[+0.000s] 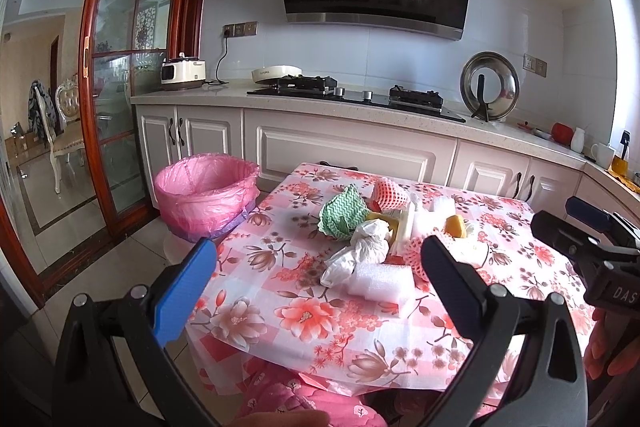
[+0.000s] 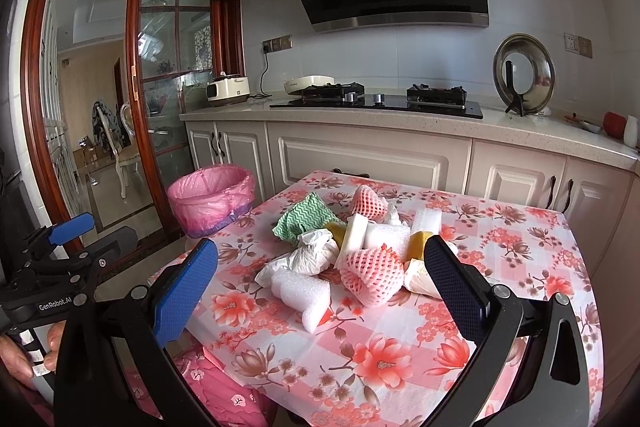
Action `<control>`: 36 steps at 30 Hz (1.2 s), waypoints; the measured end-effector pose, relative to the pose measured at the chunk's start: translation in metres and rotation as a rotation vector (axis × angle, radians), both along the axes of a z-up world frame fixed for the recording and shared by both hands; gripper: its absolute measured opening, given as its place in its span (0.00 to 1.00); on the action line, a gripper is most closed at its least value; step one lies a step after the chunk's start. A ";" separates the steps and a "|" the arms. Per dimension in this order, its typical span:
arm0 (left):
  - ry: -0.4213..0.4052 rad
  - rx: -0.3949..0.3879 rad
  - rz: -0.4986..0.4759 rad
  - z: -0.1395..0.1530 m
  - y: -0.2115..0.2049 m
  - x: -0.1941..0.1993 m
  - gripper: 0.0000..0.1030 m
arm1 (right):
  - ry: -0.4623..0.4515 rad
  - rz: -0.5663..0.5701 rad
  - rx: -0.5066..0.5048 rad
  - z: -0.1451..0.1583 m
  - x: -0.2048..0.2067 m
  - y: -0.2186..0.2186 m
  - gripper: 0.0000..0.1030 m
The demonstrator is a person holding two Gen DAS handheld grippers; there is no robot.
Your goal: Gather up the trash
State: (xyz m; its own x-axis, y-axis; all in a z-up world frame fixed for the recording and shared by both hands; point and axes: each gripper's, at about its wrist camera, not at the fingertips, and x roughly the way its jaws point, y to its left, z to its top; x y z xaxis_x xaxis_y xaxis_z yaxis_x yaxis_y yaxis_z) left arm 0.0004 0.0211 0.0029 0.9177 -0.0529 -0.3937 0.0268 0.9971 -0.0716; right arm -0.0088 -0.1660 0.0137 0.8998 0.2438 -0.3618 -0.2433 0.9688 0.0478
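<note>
Both hand-held grippers, left (image 1: 318,281) and right (image 2: 320,281), released, empty. Trash pile (image 2: 352,247) mid-surface (image 2: 400,367); bin (image 1: 206,201) off left edge. Take near foam block (image 2: 302,293) first, probably light; pinch gently.

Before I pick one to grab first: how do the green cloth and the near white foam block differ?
The green cloth is crumpled, zigzag-patterned and lies at the pile's far left; the white foam block is plain, boxy and lies nearest the grippers. The cloth looks limp, the foam block holds its shape. Both lie on the floral tablecloth, ungrasped.
</note>
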 end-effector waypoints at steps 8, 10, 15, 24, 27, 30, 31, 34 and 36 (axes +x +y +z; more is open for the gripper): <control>0.001 -0.002 0.002 0.000 0.001 0.000 0.96 | 0.002 0.001 0.002 0.000 0.001 0.002 0.94; 0.001 -0.002 0.003 0.000 0.001 0.000 0.96 | 0.003 0.001 0.001 0.000 0.001 0.002 0.94; 0.000 -0.001 0.002 0.000 0.001 0.000 0.96 | 0.003 0.000 0.000 -0.001 0.001 0.003 0.94; -0.012 0.000 0.023 0.001 0.001 0.000 0.96 | -0.001 0.001 -0.003 -0.002 0.000 0.003 0.94; 0.000 -0.003 0.014 0.000 0.000 0.002 0.96 | -0.002 0.001 -0.006 -0.002 0.000 0.004 0.94; 0.011 -0.003 0.027 -0.001 0.000 0.004 0.96 | -0.005 -0.002 -0.013 -0.003 -0.001 0.003 0.94; 0.011 -0.007 0.027 -0.001 0.000 0.004 0.96 | -0.006 -0.003 -0.013 -0.003 -0.001 0.003 0.94; 0.001 -0.006 0.041 0.000 0.000 0.003 0.96 | -0.005 -0.001 -0.007 -0.002 0.000 0.001 0.94; -0.014 0.000 0.040 0.002 -0.001 0.001 0.96 | -0.005 -0.002 -0.009 -0.002 0.000 0.001 0.94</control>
